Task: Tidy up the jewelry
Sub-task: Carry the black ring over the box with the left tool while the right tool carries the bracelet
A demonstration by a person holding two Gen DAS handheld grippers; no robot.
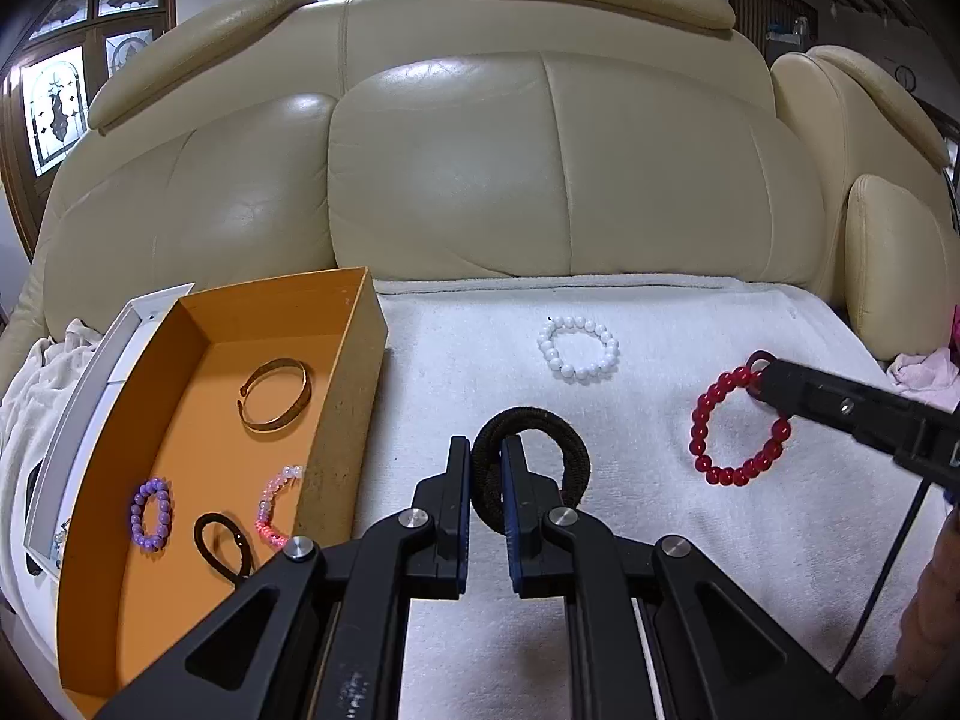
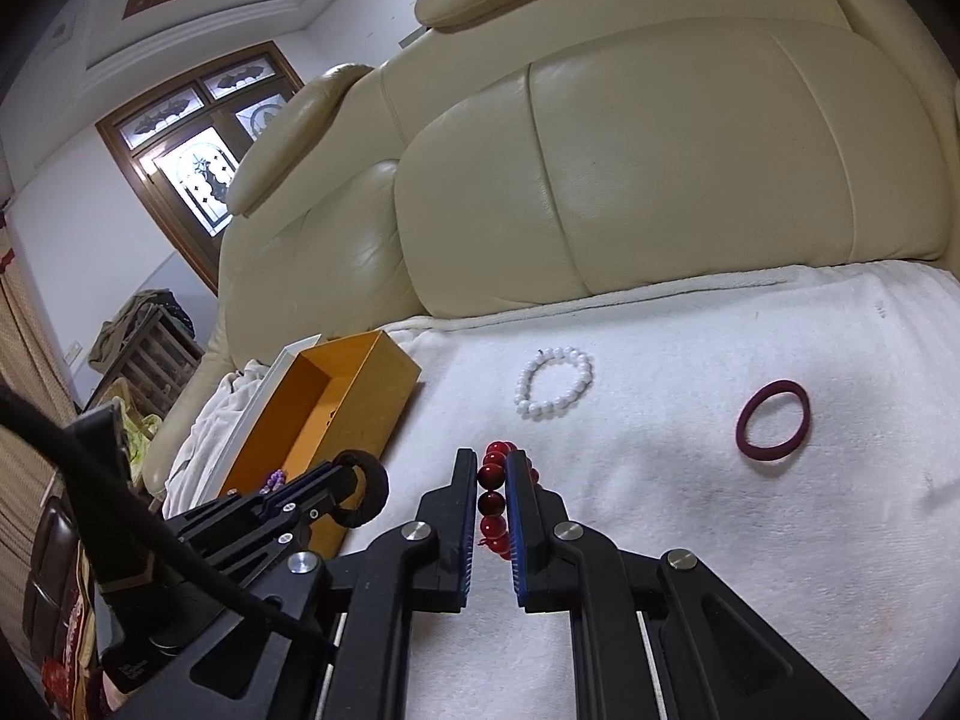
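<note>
My left gripper (image 1: 486, 456) is shut on a thick black hair tie (image 1: 540, 426) over the white towel, right of the orange box (image 1: 348, 408). It also shows in the right wrist view (image 2: 351, 477), gripping the black hair tie (image 2: 369, 495). My right gripper (image 2: 493, 471) is shut on a red bead bracelet (image 2: 492, 501); in the left wrist view the right gripper (image 1: 759, 378) pinches the red bracelet (image 1: 714, 462) at its top. A white bead bracelet (image 1: 577, 349) (image 2: 553, 383) and a maroon hair tie (image 2: 773, 419) lie on the towel.
The orange box holds a gold bangle (image 1: 276, 393), a purple bead bracelet (image 1: 150, 513), a pink bead bracelet (image 1: 273, 507) and a thin black hair tie (image 1: 219, 543). A cream leather sofa back (image 1: 540, 168) rises behind the towel (image 1: 660, 540). A white lid (image 1: 90, 396) lies left of the box.
</note>
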